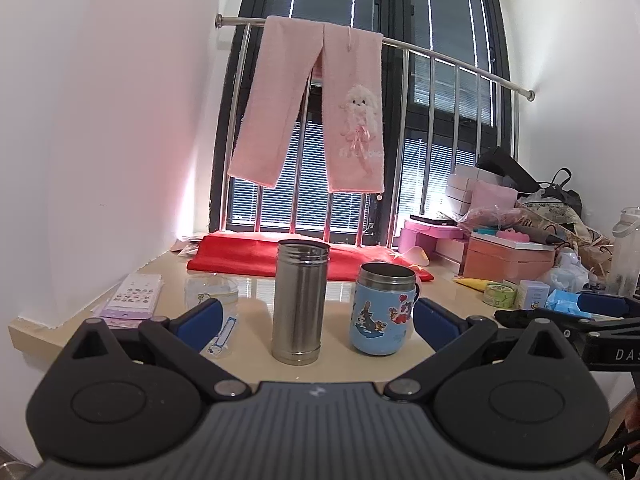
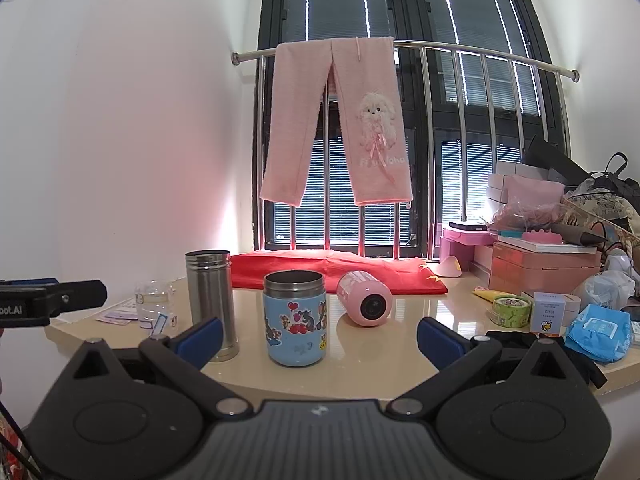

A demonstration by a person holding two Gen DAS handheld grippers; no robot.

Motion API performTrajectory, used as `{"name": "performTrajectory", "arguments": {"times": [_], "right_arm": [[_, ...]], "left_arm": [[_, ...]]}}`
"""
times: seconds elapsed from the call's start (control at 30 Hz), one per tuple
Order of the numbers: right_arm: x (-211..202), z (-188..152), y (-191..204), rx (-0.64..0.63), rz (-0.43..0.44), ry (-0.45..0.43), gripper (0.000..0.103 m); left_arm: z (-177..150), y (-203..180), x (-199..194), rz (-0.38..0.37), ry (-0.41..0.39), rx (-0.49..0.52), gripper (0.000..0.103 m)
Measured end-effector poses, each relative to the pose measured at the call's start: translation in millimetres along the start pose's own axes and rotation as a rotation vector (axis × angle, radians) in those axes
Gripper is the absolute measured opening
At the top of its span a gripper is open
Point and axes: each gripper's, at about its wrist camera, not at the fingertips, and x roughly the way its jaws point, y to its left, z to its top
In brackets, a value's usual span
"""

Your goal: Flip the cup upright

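A pink cup (image 2: 363, 298) lies on its side on the beige counter (image 2: 400, 344), its round end facing me, behind and right of a blue cartoon cup (image 2: 295, 318) that stands upright. A tall steel flask (image 2: 211, 304) stands upright to the left. In the left wrist view the steel flask (image 1: 300, 302) and blue cup (image 1: 383, 308) stand side by side; the pink cup is hidden behind the blue cup. My left gripper (image 1: 316, 322) is open and empty, in front of both. My right gripper (image 2: 318, 338) is open and empty, in front of the blue cup.
A red cloth (image 2: 336, 270) lies along the window sill under a railing with pink trousers (image 2: 340, 120). A clear glass (image 2: 154, 304) and sticker sheets (image 1: 134, 296) sit at the left. Boxes, bags, a green tin (image 2: 511, 309) and a blue wipes pack (image 2: 598, 330) crowd the right.
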Motion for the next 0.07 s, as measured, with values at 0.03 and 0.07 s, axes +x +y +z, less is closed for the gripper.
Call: {"name": "performTrajectory", "arguments": {"times": [0.03, 0.07], "right_arm": [[0.1, 0.0, 0.3, 0.0, 0.0, 0.0, 0.103], [0.0, 0.0, 0.1, 0.0, 0.0, 0.0, 0.103]], "left_arm": [[0.1, 0.4, 0.3, 0.0, 0.002, -0.002, 0.103], [0.1, 0.7, 0.5, -0.001, 0.003, -0.003, 0.103]]}}
